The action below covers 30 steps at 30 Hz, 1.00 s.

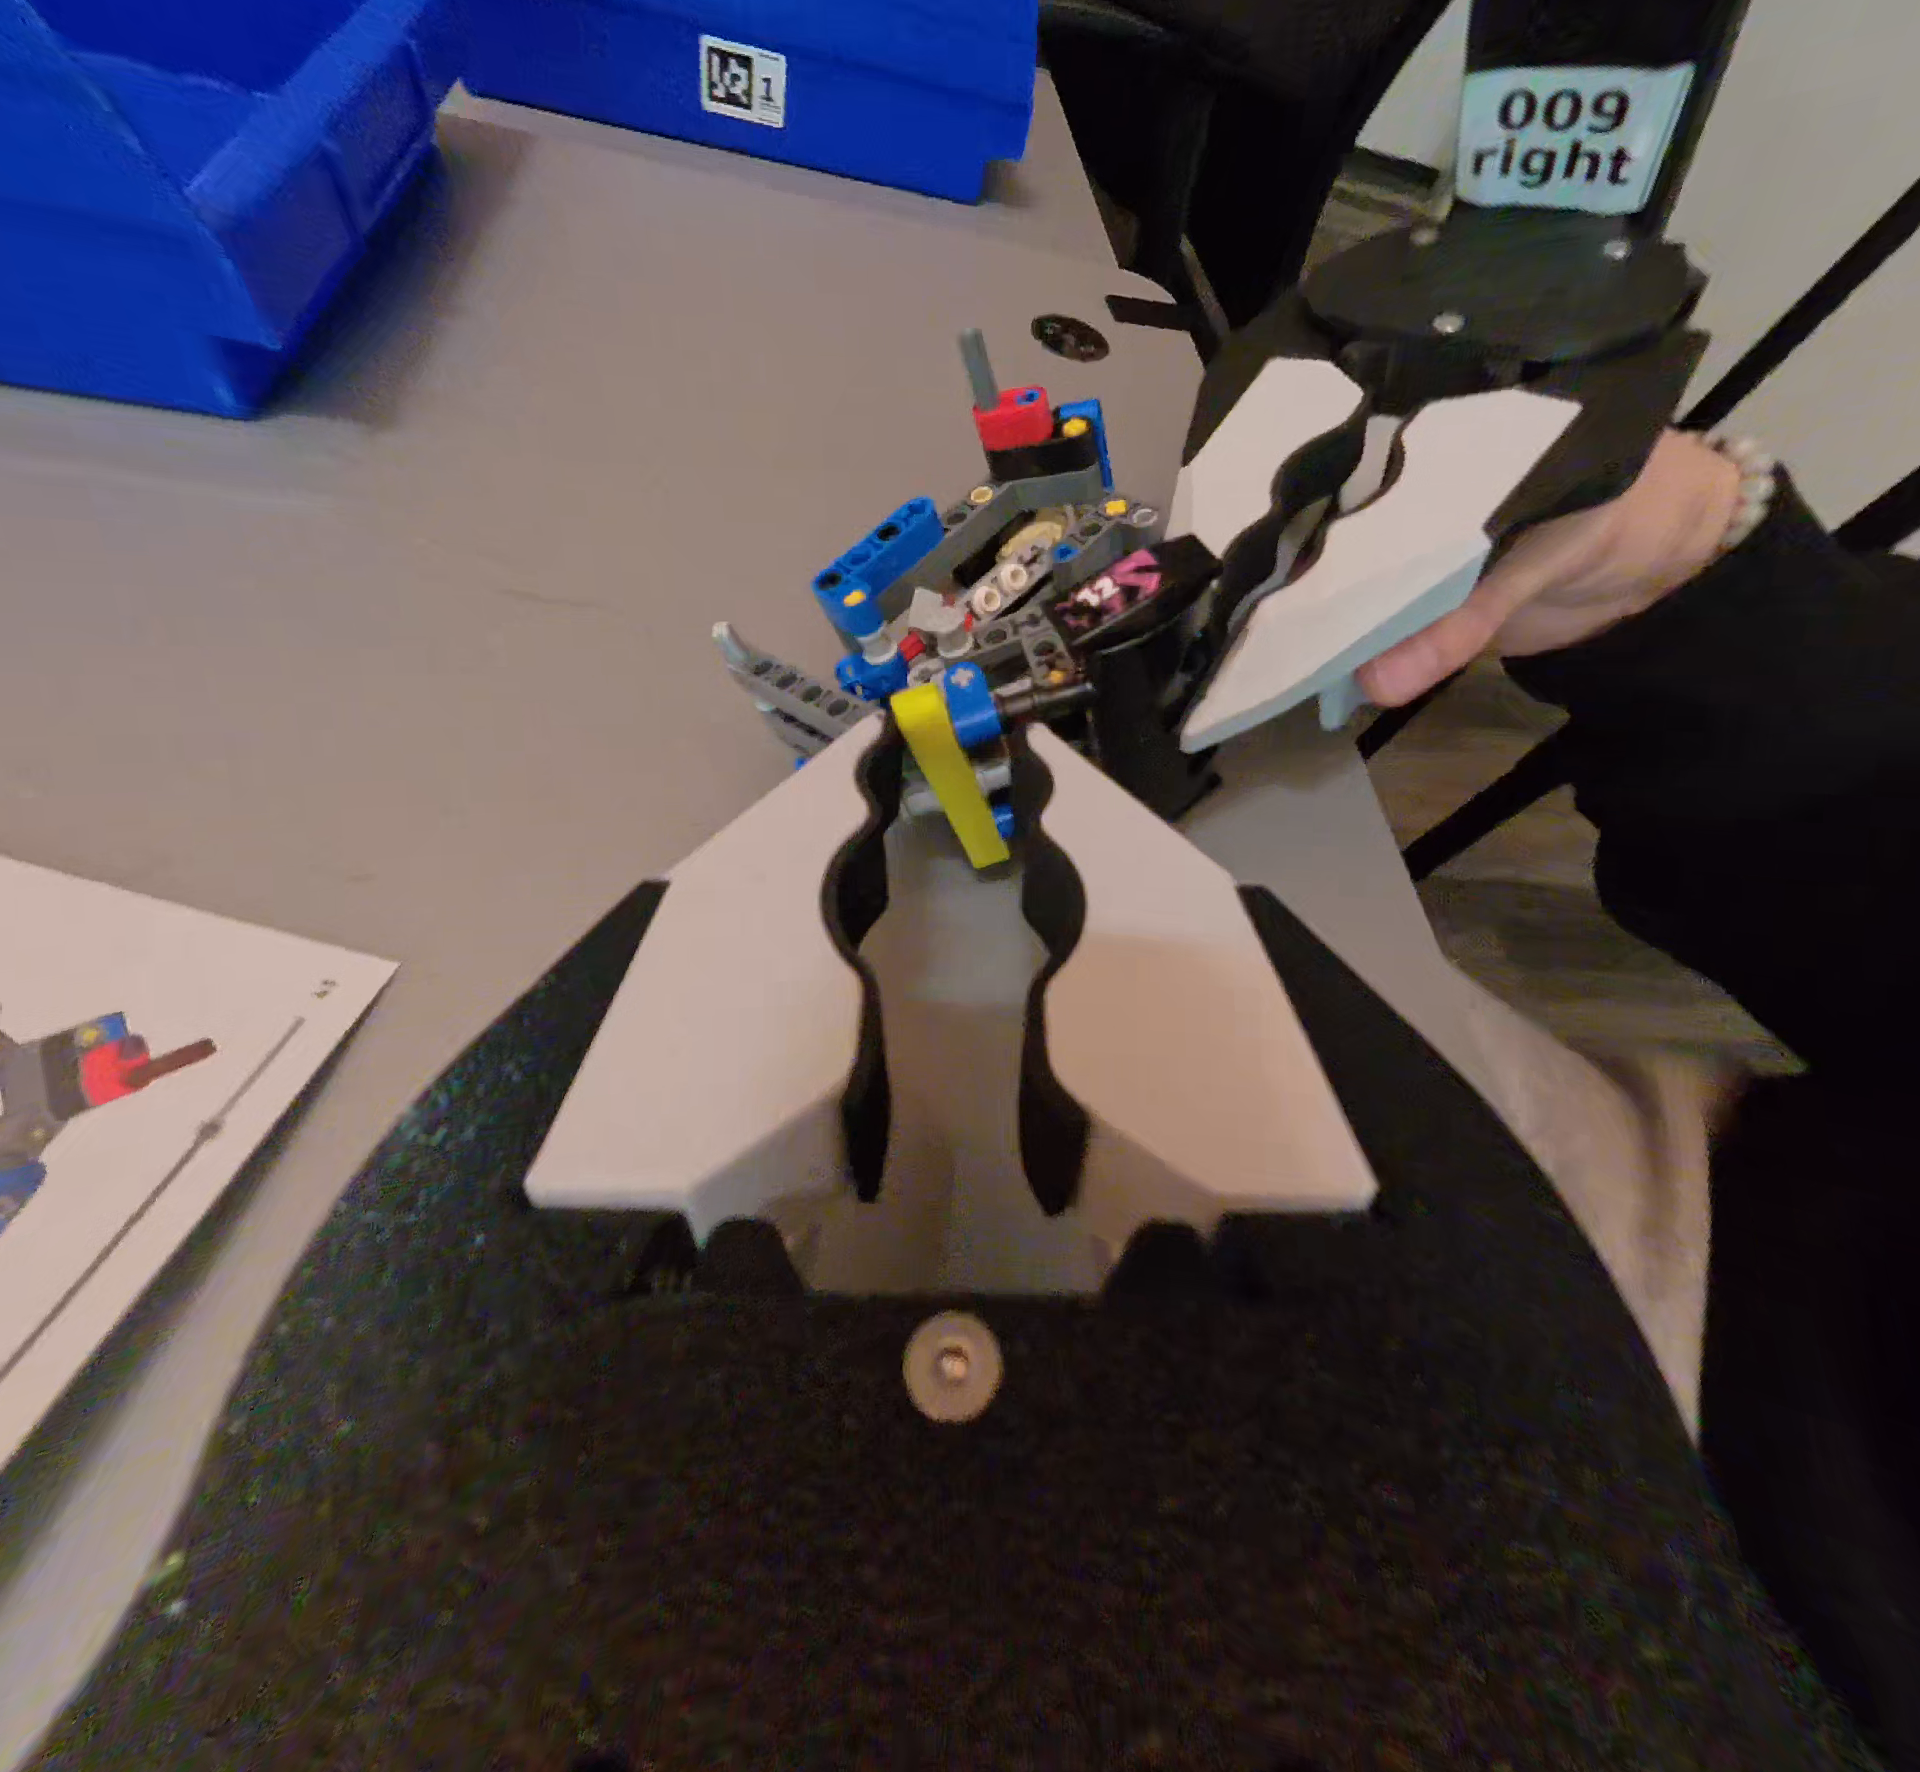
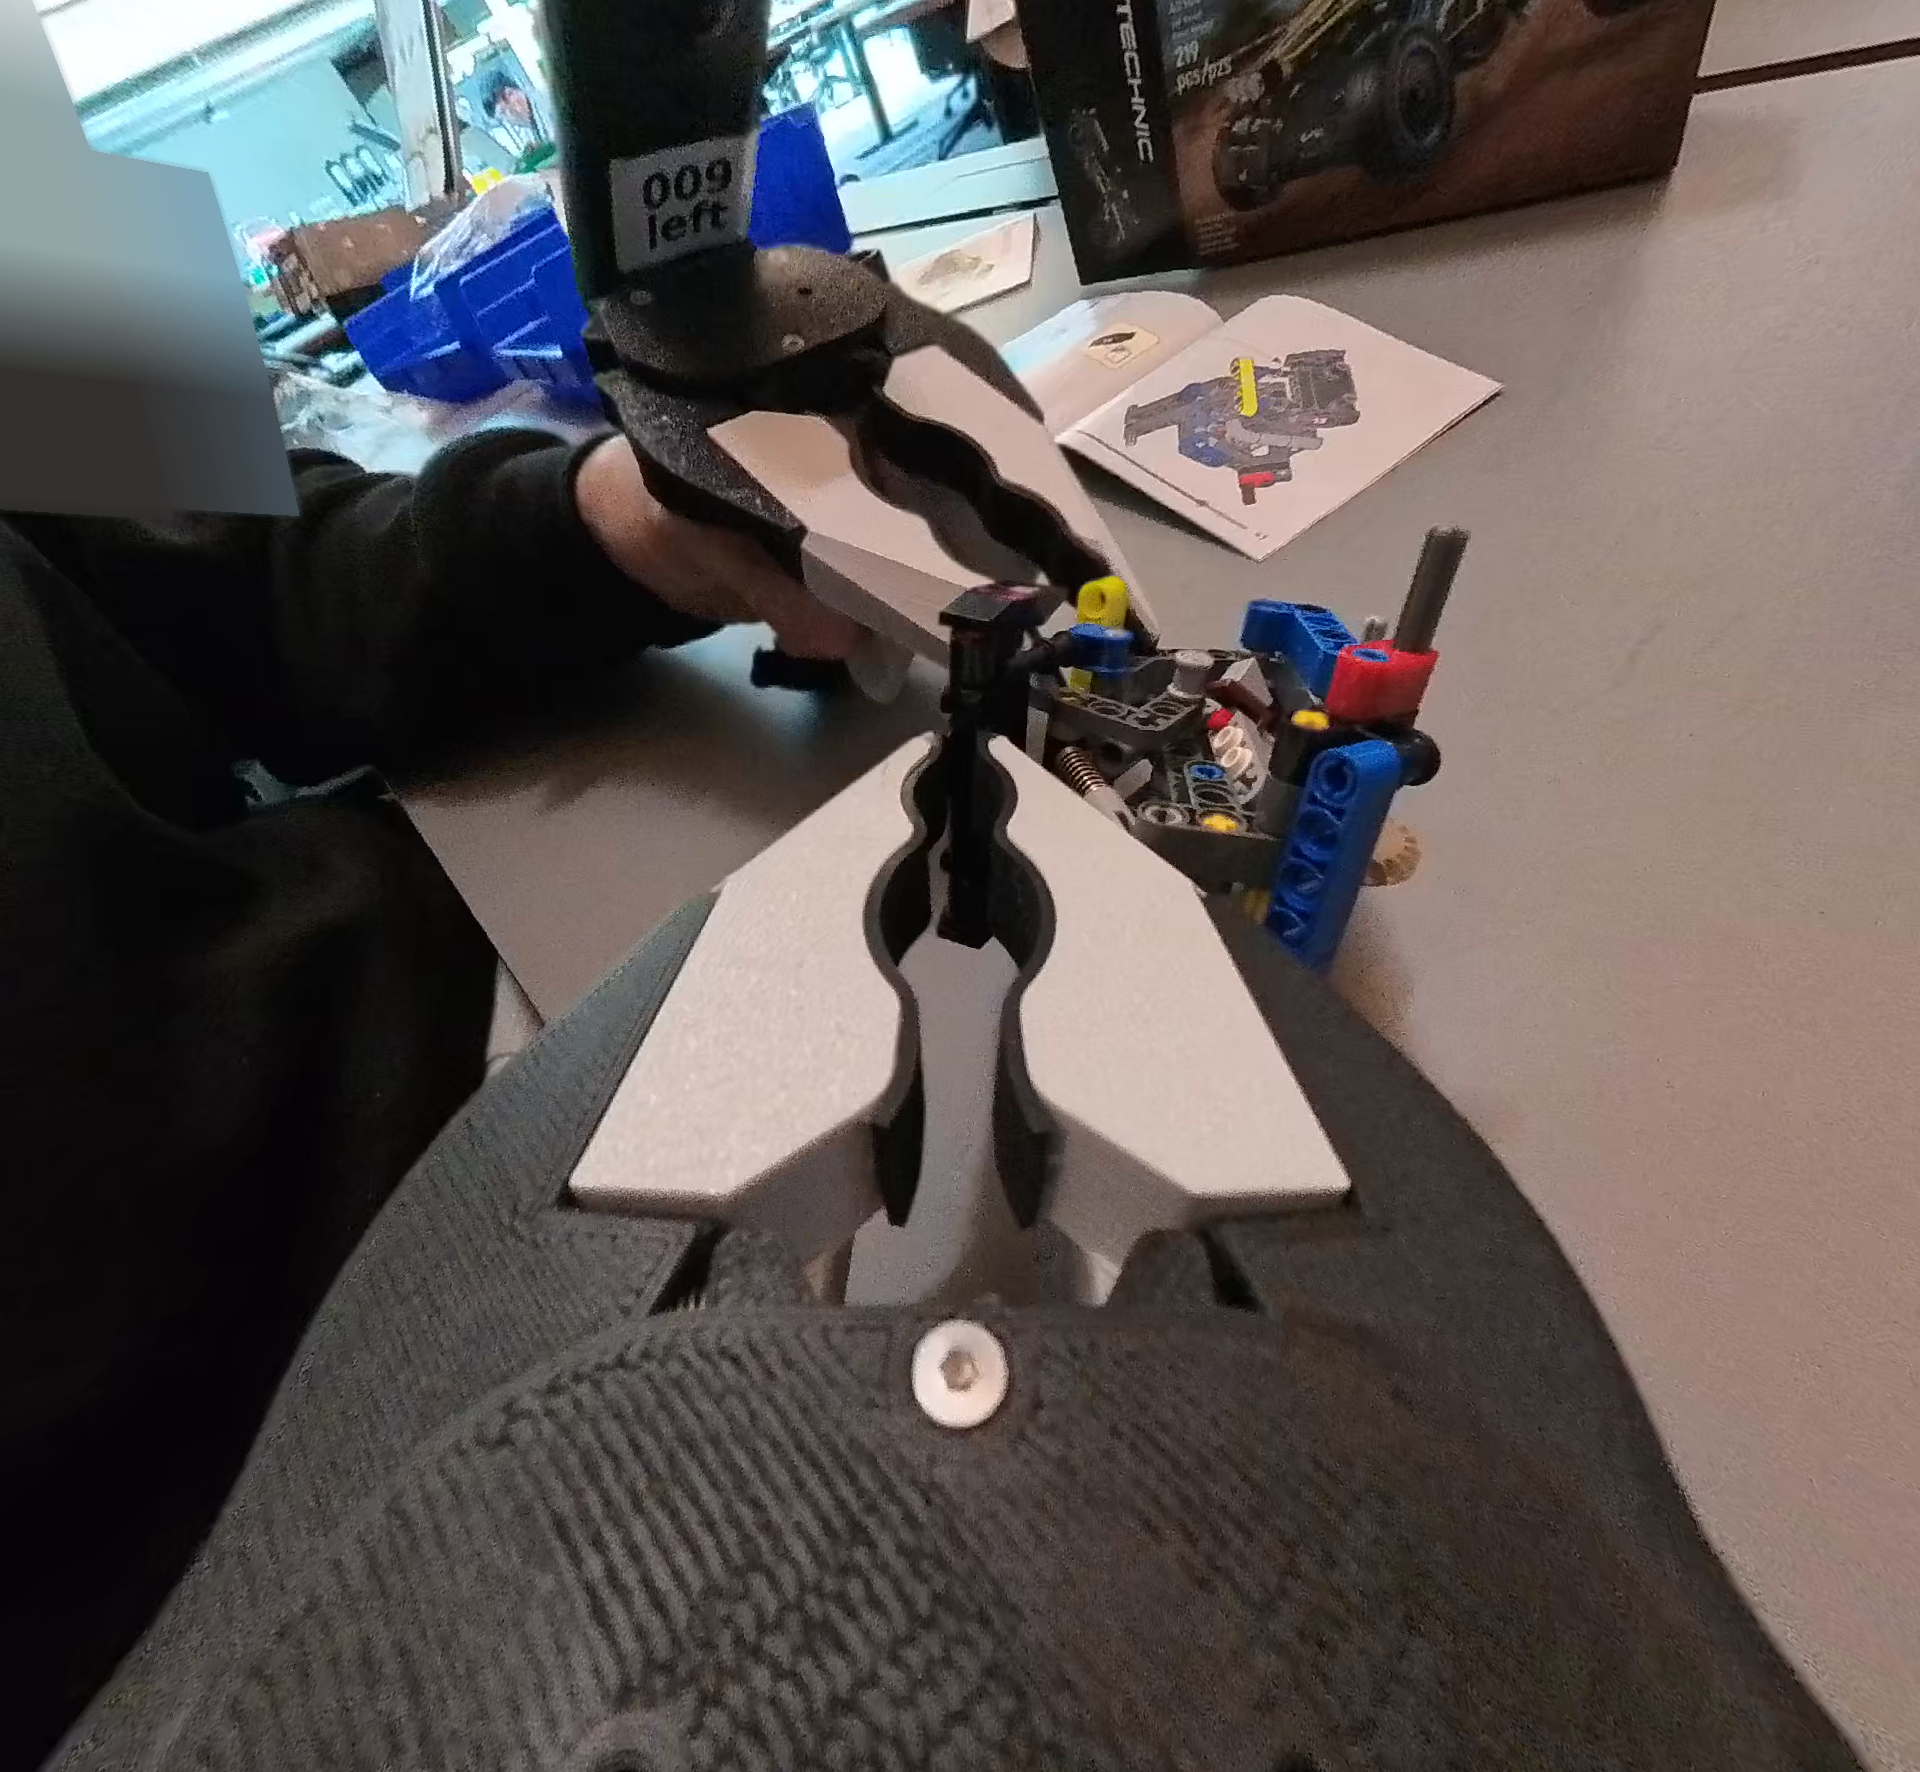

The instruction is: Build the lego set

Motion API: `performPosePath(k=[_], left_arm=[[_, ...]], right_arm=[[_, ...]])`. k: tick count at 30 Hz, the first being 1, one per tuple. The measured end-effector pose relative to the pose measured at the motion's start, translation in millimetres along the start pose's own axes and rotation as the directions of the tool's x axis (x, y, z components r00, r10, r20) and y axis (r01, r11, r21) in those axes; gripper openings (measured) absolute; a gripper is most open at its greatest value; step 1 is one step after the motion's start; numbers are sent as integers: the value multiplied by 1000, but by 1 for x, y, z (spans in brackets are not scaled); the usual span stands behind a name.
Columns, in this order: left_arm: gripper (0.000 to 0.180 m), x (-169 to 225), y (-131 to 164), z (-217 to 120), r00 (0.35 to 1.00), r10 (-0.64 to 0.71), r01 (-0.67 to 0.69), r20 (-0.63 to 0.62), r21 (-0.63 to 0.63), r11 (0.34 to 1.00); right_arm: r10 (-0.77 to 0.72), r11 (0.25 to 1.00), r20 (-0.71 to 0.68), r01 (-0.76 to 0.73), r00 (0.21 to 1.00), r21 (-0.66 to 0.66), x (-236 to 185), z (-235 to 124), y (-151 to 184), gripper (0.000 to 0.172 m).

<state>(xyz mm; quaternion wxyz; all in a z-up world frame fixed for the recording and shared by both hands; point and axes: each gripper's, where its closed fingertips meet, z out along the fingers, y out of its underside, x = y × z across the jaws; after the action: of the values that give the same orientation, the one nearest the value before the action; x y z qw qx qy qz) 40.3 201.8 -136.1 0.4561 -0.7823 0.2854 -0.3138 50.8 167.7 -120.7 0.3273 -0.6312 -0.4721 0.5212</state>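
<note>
Grippers are both working at the small grey, blue and black plastic brick model (image 2: 1247, 756) sitting on my grey desk (image 1: 520, 527). My right gripper (image 2: 961, 766) is clenching a thin black upright panel (image 2: 971, 787) at the model's near edge, pads pressing on both sides. My left gripper (image 1: 951, 756) is straddling the flat yellow plastic beam (image 1: 945, 777) on the model's side; I cannot tell whether its pads are pressing. Beyond, an open instruction booklet (image 2: 1278, 413) is lying flat, with a printed cardboard box (image 2: 1403, 60) and blue plastic bins (image 1: 727, 29) standing farther back.
</note>
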Motion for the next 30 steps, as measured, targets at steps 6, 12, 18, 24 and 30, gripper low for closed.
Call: performPosePath(k=[6, 12, 18, 24, 30], left_arm=[[18, -6, -11, 0, 984, -175, 171, 20, 108, 979], [17, 0, -25, -10, 988, -148, 155, -53, 178, 972], [13, 1, -30, -26, 988, -131, 145, -85, 195, 970], [14, -5, -39, -50, 993, -115, 116, -17, 195, 974], [10, -6, -19, -70, 992, -67, 54, 111, 111, 992]], right_arm=[[138, 983, 12, -138, 990, 123, 5, -3, -15, 1], [144, 969, 64, -154, 987, 193, -2, -4, -27, 0], [161, 959, 112, -182, 981, 217, -9, 0, -32, 1], [155, 956, 124, -181, 980, 233, -14, 5, -36, 0], [140, 955, 180, -181, 974, 237, -31, 26, -41, 0]])
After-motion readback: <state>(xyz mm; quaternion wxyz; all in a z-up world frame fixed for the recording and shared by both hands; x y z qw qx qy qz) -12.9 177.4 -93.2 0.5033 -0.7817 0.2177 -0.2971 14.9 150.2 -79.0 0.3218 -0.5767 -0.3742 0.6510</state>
